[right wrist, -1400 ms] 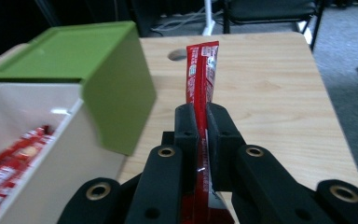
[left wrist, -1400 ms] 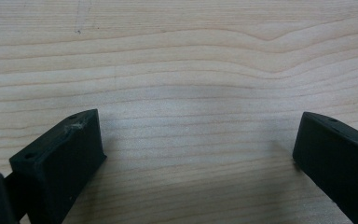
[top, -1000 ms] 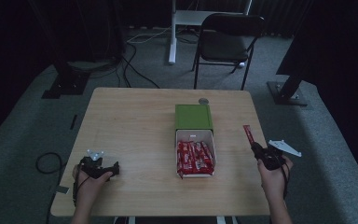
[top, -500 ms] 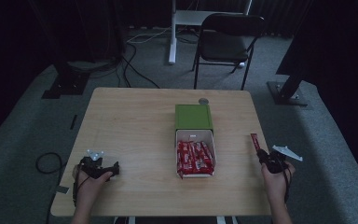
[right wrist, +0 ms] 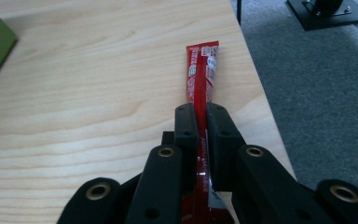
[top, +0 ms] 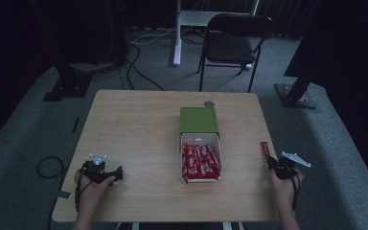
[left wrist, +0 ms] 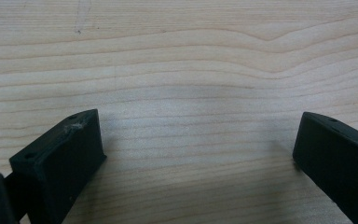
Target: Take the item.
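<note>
The right tool (right wrist: 201,122) is clenched on a long red foil snack stick (right wrist: 200,74), held near the counter's right edge, well right of the white cardboard tray (top: 200,139) of red sticks. The left tool (left wrist: 198,154) rests released, well left of the tray.

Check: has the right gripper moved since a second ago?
Yes. The right gripper, shut on the red packet, has come toward the table's near edge, away from the box.

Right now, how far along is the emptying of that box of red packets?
Barely begun. Done: the green box has its white tray slid open. In hand: the right claw is shut on one red packet near the table's right edge. Left: many red packets in the tray; the left claw is open on bare wood.
</note>
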Tool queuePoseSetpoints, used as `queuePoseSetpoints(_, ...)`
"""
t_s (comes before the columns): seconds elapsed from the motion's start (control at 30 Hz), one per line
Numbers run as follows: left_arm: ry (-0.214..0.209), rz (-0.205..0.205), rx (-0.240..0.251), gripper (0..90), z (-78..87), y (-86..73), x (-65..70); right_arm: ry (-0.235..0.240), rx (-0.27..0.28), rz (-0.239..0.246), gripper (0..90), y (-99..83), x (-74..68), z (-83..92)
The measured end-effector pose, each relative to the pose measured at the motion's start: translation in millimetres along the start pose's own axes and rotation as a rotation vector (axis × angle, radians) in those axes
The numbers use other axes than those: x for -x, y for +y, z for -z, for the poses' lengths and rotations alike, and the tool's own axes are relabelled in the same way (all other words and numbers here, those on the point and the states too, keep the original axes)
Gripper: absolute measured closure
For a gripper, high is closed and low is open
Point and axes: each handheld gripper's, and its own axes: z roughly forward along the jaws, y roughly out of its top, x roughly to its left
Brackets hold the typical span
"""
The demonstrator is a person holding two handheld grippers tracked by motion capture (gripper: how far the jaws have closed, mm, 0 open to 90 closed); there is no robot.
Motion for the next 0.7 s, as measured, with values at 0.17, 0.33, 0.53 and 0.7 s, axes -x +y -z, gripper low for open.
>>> queuePoseSetpoints(0.17,0.000,0.001,0.000,2.5,0.0,0.0,0.0,0.001,-0.015,-0.008,84.1,-3.9,1.4,-2.2)
queuePoseSetpoints(0.33,0.000,0.000,0.000,2.5,0.0,0.0,0.0,-0.002,-0.021,0.010,84.1,-6.3,2.2,-2.8)
queuePoseSetpoints(0.53,0.000,0.000,0.000,2.5,0.0,0.0,0.0,0.013,-0.024,-0.007,83.6,-6.9,4.1,-0.1)
queuePoseSetpoints(0.7,0.000,0.000,0.000,2.5,0.0,0.0,0.0,0.041,-0.022,-0.009,79.0,-3.5,2.1,2.3)
